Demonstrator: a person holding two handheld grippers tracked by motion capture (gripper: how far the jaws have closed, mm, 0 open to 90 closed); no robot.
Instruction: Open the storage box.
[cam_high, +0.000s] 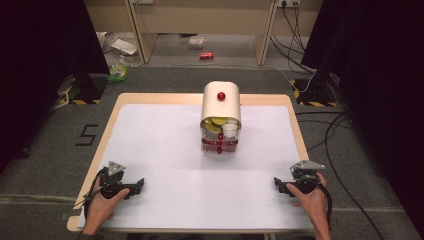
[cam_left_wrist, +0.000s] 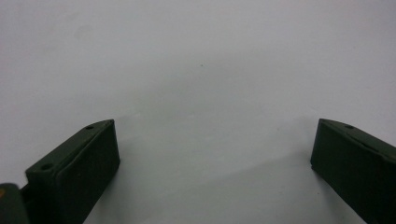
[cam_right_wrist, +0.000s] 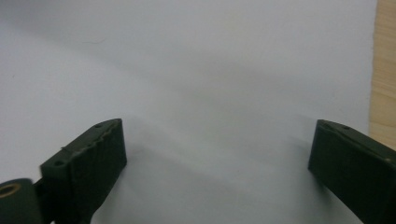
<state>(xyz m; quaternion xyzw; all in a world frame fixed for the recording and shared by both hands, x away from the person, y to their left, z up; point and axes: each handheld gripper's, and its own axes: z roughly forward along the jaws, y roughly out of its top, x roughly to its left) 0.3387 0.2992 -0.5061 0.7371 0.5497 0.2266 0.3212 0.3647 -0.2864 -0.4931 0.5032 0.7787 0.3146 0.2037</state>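
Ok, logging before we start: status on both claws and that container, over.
Left claw open, empty, resting near table corner. Right claw likewise. White round-topped container with red knob mid-table, untouched, yellow and white items inside. Nothing between claws and it.

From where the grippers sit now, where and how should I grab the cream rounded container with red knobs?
Judging by shape, pinch the red ball knob on the cream rounded container's top, coming straight down. The body looks wider than either open gripper, and that knob stands proud and clear.
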